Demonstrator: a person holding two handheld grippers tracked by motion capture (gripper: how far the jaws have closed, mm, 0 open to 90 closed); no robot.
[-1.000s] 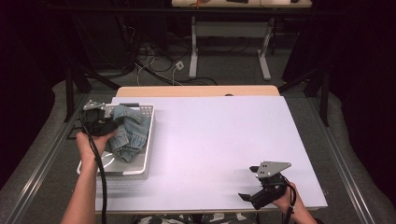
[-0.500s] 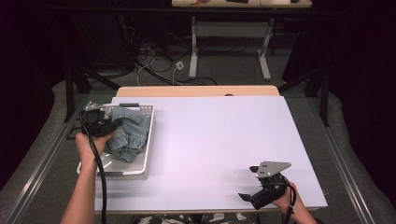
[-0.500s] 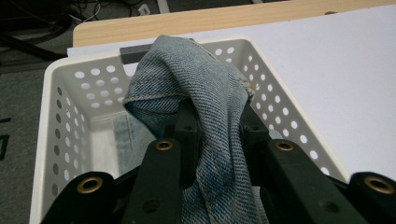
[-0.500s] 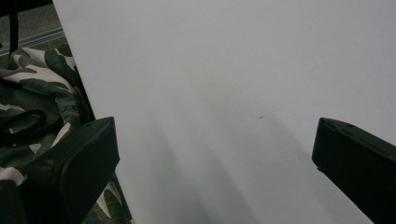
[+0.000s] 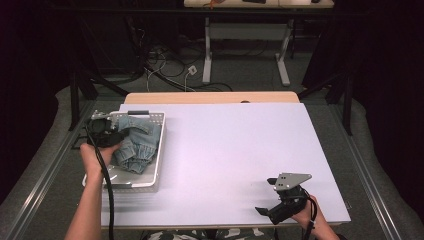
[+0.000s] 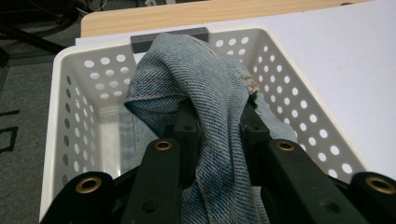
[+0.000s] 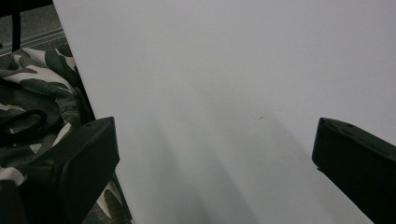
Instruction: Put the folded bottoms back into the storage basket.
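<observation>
One white plastic basket [image 5: 155,150], rectangular with rows of round holes in its walls, sits at the left of a white bench [image 5: 240,150]. Inside it lies one crumpled piece of faded blue denim [image 5: 136,145], with stitched seams. The left claw [image 6: 217,135] has its two black jaws pinched on a fold of that denim, above the basket. The right claw [image 5: 272,210] rests at the bench's near right edge, jaws spread wide, holding nothing

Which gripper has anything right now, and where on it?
The left gripper is shut on a bunched fold of the denim garment in the white basket. The right gripper is open, holding nothing.
</observation>
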